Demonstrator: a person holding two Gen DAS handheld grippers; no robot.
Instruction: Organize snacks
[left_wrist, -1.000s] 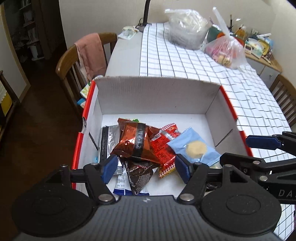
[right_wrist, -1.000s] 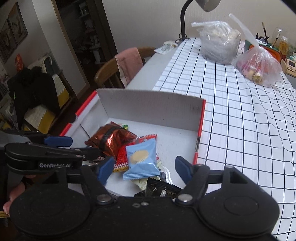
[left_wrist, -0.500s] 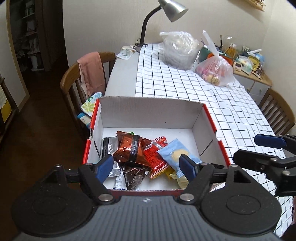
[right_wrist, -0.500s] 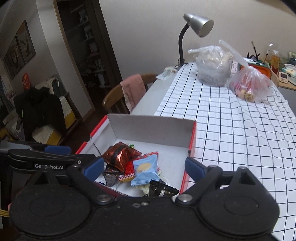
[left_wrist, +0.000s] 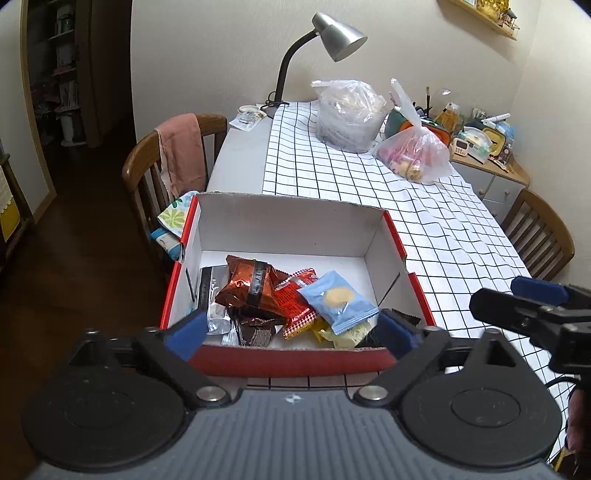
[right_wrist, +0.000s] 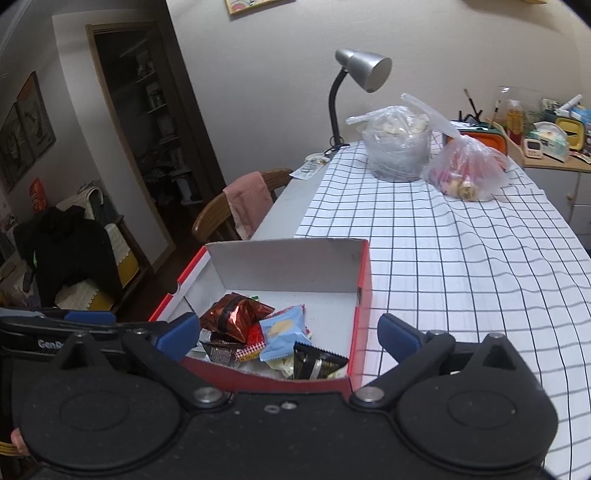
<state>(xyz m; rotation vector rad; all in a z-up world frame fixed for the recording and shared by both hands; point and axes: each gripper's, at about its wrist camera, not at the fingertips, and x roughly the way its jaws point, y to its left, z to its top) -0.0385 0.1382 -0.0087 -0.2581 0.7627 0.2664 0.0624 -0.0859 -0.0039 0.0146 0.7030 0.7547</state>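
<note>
A red-and-white cardboard box (left_wrist: 288, 229) sits at the near left corner of the table, also seen in the right wrist view (right_wrist: 288, 266). Inside lie several snack packs: a copper-brown one (left_wrist: 251, 288), a red one (left_wrist: 295, 302), a light blue one (left_wrist: 338, 301), a silver one (left_wrist: 210, 284) and a black one (right_wrist: 314, 363). My left gripper (left_wrist: 291, 332) hovers before the box's near wall, its jaws opening with nothing held between them. My right gripper (right_wrist: 288, 332) hangs beside it on the right, jaws likewise opening and empty.
A checked cloth (left_wrist: 443, 229) covers the table. At the far end stand a grey desk lamp (left_wrist: 332, 37) and two filled plastic bags (left_wrist: 347, 114) (left_wrist: 413, 151). A chair with a pink cloth (left_wrist: 181, 155) stands at the left, another chair (left_wrist: 539, 232) at the right.
Both grippers have drawn back and up from over the box, and their jaws have spread wider. The snack packs stay in the box.
</note>
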